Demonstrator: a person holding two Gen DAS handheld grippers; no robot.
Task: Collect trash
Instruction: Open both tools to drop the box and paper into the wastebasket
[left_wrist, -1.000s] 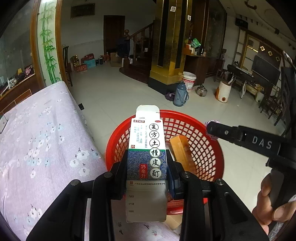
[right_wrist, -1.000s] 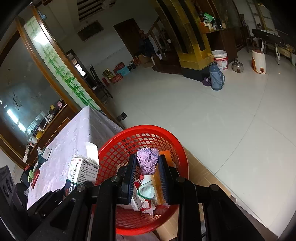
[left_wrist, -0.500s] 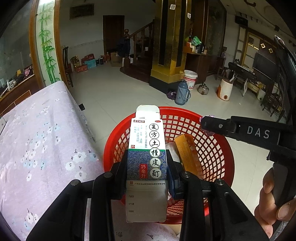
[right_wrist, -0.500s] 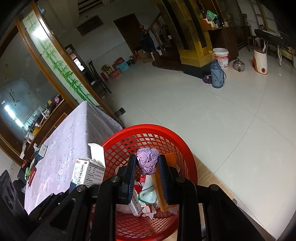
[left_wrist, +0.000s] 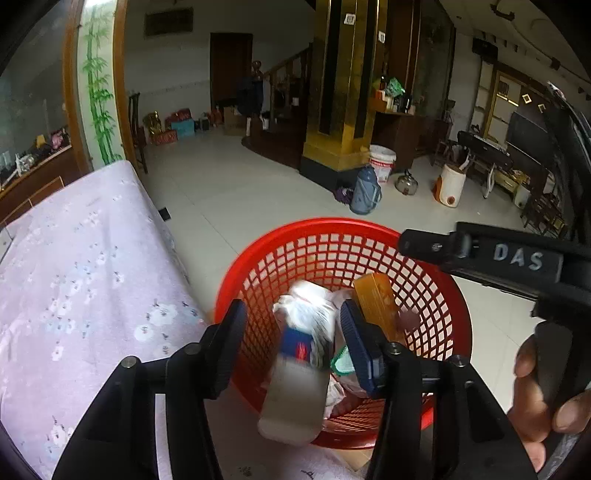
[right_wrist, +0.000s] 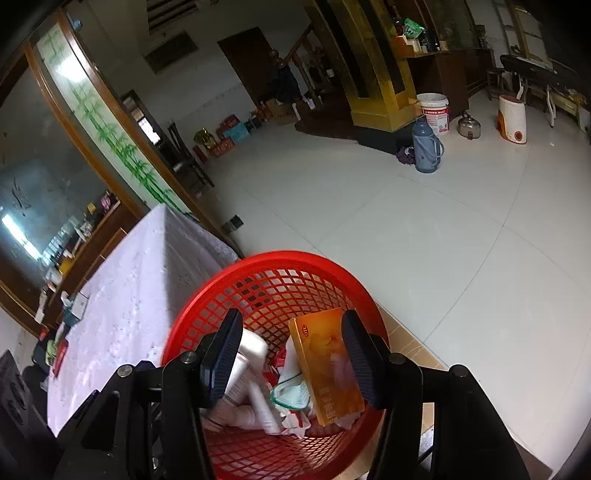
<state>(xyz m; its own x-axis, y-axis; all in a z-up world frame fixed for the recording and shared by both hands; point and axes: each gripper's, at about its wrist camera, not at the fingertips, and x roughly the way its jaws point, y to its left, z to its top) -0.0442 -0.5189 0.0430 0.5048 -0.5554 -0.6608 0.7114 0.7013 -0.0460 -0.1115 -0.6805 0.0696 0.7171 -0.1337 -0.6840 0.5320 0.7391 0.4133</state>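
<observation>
Both grippers hang over the red basket (left_wrist: 458, 314) with jaws spread and nothing between them: the left gripper (left_wrist: 291, 334) above a blurred white carton (left_wrist: 295, 384), the right gripper (right_wrist: 291, 341) above an orange box (right_wrist: 325, 373) among crumpled wrappers. Motion blur makes the carton's print unreadable. A hand (left_wrist: 543, 402) on the right gripper's handle is cut off at the frame edge.

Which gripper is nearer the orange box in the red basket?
Right. The right gripper hangs open straight over the orange box, which shows between its fingers. The left gripper, also open, sits over the basket's other side, with the box beyond its right finger.
</observation>
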